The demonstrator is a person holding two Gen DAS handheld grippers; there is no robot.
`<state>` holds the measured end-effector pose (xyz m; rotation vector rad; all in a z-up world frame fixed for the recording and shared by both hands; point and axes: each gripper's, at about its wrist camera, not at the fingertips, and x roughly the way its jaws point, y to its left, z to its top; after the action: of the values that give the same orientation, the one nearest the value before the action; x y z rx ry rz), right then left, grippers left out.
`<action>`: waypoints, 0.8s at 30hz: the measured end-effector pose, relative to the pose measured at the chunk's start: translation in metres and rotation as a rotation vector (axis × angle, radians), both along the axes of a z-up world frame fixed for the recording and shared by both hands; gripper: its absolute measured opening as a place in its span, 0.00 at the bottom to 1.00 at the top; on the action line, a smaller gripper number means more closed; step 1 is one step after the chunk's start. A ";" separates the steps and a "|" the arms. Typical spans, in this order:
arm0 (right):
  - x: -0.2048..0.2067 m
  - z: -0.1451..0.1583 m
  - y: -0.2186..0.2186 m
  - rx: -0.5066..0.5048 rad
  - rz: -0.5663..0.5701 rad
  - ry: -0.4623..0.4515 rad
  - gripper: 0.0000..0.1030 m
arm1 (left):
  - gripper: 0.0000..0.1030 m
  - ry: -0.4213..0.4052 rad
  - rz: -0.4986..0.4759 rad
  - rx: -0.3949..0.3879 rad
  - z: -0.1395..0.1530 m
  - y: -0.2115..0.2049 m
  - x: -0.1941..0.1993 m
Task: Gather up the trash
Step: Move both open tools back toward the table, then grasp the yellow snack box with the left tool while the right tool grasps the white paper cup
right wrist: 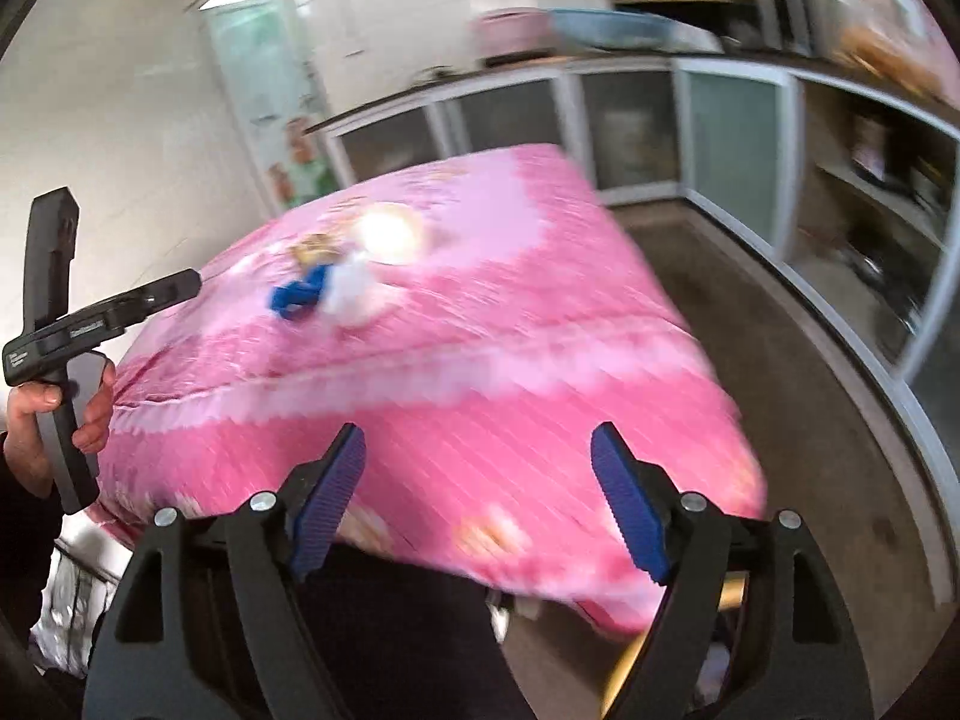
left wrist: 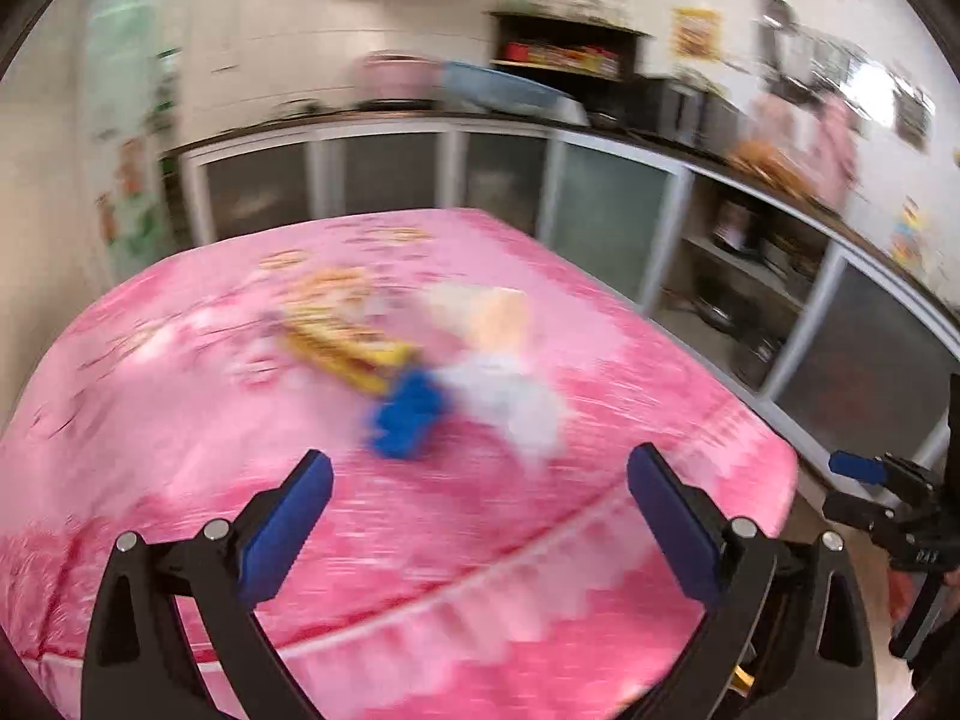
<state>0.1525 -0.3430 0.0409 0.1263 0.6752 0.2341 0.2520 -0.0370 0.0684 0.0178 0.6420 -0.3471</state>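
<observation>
A small heap of trash lies in the middle of the pink-clothed table [left wrist: 180,408]: a crumpled blue wrapper [left wrist: 408,417], a white crumpled tissue [left wrist: 510,399], a yellow snack packet [left wrist: 342,342] and a pale bag [left wrist: 498,312]. All are motion-blurred. My left gripper [left wrist: 480,516] is open and empty, above the table's near part, short of the heap. My right gripper [right wrist: 480,498] is open and empty, above the table's near edge [right wrist: 480,420]; the blue wrapper [right wrist: 297,297] and the tissue [right wrist: 354,294] lie far ahead of it.
Kitchen cabinets with glass doors [left wrist: 384,174] and a dark counter run along the back and right. Bare floor [right wrist: 780,360] lies right of the table. The other gripper shows at each view's edge: right one [left wrist: 888,480], left one [right wrist: 78,324].
</observation>
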 end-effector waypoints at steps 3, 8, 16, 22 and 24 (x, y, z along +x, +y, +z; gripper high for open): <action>0.034 0.003 0.022 -0.038 0.022 -0.007 0.71 | 0.92 -0.010 0.096 0.014 0.001 0.027 0.014; 0.094 0.011 0.037 -0.085 0.028 0.003 0.71 | 0.92 -0.006 0.128 0.076 -0.003 0.029 0.049; 0.151 0.020 0.037 -0.102 0.050 0.025 0.71 | 0.92 0.042 0.082 0.112 -0.022 0.003 0.089; 0.170 0.014 0.037 -0.112 0.062 0.033 0.71 | 0.92 0.113 0.105 0.134 -0.041 0.006 0.121; 0.179 0.012 0.039 -0.111 0.069 0.035 0.71 | 0.92 0.135 0.110 0.170 -0.047 0.004 0.133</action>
<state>0.3313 -0.3041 0.0525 0.0006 0.7270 0.2607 0.3849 -0.0334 0.0214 0.1215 0.8012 -0.1881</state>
